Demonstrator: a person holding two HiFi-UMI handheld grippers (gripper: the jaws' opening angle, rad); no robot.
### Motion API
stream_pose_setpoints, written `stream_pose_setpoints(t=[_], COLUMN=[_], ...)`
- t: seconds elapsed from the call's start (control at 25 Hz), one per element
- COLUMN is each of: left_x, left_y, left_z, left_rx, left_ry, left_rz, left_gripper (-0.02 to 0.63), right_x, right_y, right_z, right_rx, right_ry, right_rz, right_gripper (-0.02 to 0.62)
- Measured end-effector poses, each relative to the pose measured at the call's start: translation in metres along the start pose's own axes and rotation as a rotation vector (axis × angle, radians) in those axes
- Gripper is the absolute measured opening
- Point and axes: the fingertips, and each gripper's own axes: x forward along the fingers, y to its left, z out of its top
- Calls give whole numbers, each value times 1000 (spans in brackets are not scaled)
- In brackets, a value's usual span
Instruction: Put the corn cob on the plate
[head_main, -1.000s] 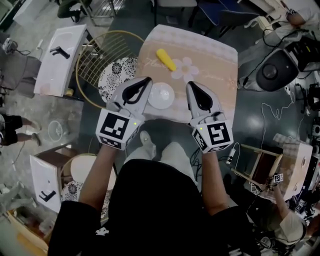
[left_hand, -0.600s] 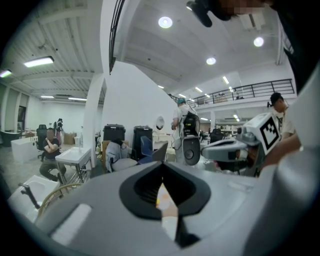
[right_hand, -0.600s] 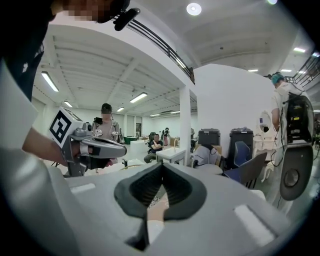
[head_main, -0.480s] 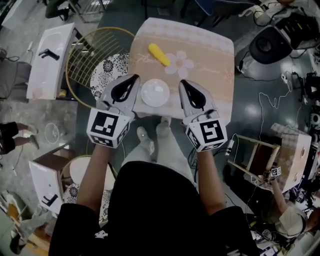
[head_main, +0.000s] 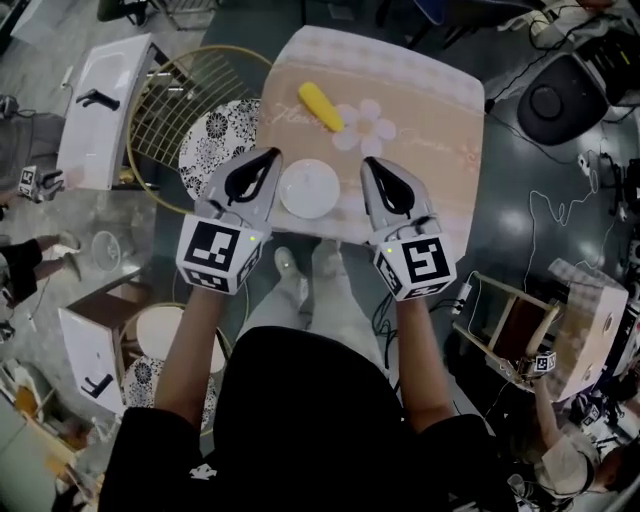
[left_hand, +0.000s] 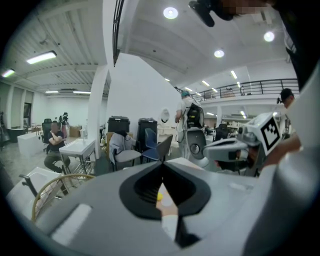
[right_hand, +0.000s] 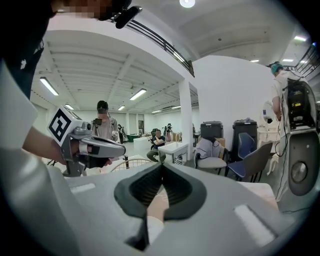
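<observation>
Corn cob oblong | plate round | left hand-held gripper closed | right hand-held gripper closed

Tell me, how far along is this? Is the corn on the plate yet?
Nothing looks done yet. The corn cob lies on the table, beyond the white plate and apart from it, and the plate is empty. Nothing is in hand: the left gripper and the right gripper flank the plate, both shut on nothing. Left to do: grasp the cob, carry it over and set it on the plate.
</observation>
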Motion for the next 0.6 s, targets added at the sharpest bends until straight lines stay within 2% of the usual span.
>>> stream_pose_setpoints(t=[0.32,0.6], left_x=[47,70], left_y=[3,5], left_z=[-7,-29], left_rx=[-5,45], left_ry=[24,70], left_rz=[14,66], left_gripper=[5,5], right_x=[28,60], right_y=[-27,-45], right_z=[-25,-45], right_rx=[21,11], right_ry=[25,52], right_rz=[34,60], right_gripper=[3,2])
